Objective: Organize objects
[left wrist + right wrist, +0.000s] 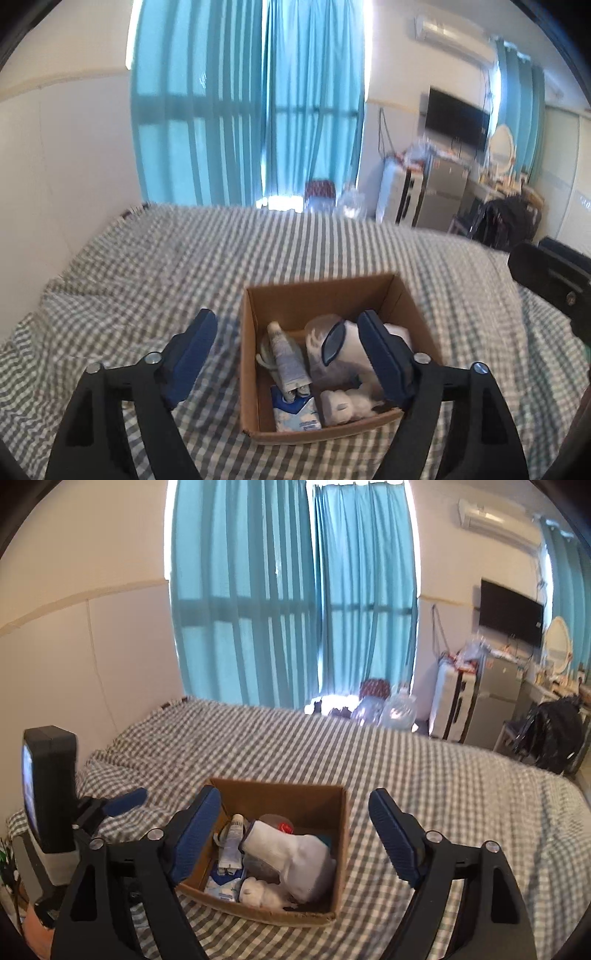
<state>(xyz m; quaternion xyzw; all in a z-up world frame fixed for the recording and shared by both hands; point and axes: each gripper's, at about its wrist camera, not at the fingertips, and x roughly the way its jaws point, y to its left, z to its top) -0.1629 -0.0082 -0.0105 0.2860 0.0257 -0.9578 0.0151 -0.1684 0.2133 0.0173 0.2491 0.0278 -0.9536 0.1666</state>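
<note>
Box [325, 291] sits mid-bed [147, 258], packed: tube [286, 354], sock [295, 853], tissue pack [295, 411]. Left gripper [288, 328] spread wide and empty, its right finger over the box's right wall. Right gripper [295, 810] also spread, empty, left finger over the near-left rim. Bare checked sheet all around the box.

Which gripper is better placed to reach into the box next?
Probably left: the left gripper, open, straddles the cardboard box, while the right gripper, also open, sits off toward the box's right side.
</note>
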